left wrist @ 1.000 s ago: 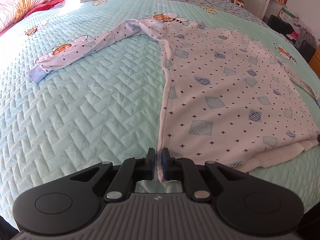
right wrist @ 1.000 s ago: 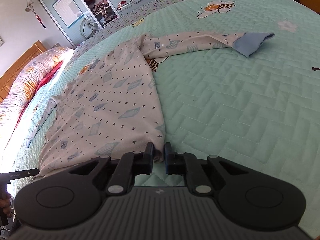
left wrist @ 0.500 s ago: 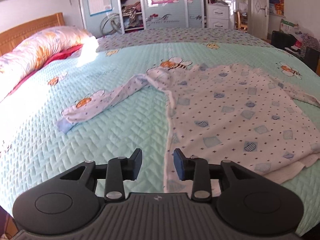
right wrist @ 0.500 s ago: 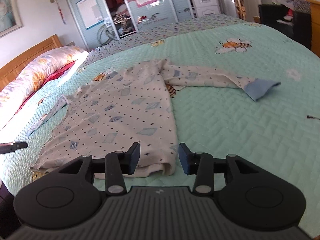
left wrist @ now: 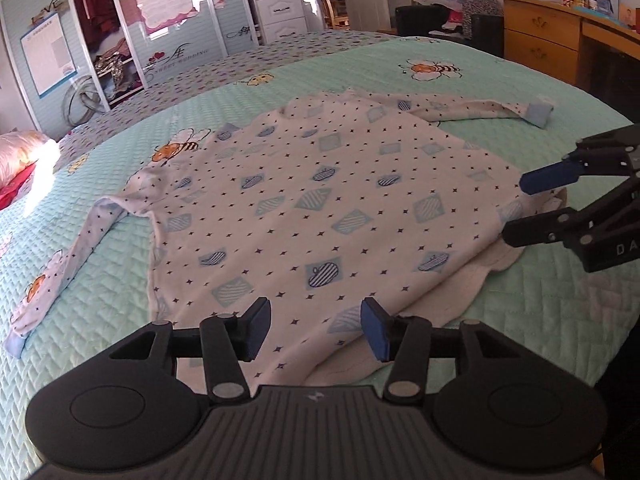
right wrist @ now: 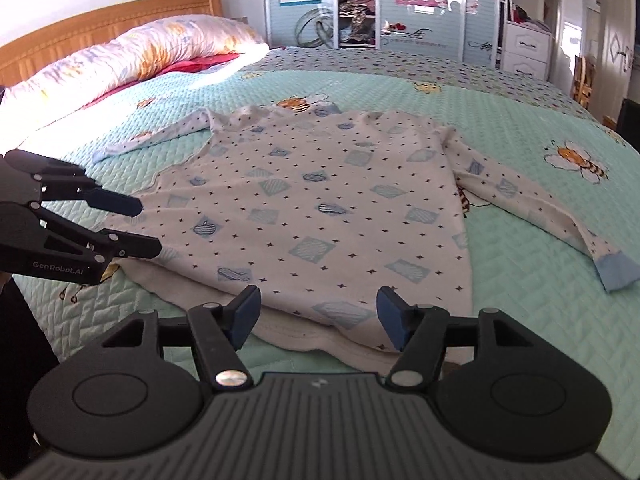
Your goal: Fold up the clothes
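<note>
Shirt (left wrist: 304, 208) flat on bed (right wrist: 520, 128) | pillow (right wrist: 140, 52) only in right view

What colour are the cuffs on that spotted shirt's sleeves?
Light blue. The cuff shows best in the right wrist view, at the end of the sleeve lying on the green bedspread.

- A long-sleeved top (left wrist: 304, 200) lies flat on a bed (left wrist: 540, 320), both sleeves spread outward.
- Pillows (right wrist: 132, 56) sit at the bed's left, against a headboard (right wrist: 100, 24).
- A wardrobe (right wrist: 400, 4) stands beyond the bed.
- A dresser (left wrist: 560, 40) stands to the right.

Both wrist cameras face shirt (left wrist: 320, 208), perhaps low.
</note>
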A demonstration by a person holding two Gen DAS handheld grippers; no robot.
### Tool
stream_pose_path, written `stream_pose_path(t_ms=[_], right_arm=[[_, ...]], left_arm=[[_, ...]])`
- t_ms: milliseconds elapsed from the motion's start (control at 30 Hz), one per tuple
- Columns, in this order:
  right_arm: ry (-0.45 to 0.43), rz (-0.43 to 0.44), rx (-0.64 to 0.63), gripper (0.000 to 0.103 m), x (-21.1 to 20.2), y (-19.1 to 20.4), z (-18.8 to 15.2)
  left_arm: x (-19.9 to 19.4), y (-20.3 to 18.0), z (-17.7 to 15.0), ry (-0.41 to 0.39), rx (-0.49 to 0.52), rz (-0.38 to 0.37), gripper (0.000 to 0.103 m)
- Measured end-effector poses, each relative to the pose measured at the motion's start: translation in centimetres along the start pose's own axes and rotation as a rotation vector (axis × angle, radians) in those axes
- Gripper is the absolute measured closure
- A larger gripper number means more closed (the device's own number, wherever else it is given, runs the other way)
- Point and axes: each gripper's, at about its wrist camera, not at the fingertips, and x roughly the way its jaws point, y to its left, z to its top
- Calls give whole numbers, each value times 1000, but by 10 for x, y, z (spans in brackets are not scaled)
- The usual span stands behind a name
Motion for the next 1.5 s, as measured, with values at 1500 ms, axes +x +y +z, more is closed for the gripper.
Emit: stream_pose_path(t_ms=[1500], right_arm=[[-14, -3, 33, 38, 41, -21, 32]], left_arm=[[26, -32, 7, -25, 222, -79, 39]])
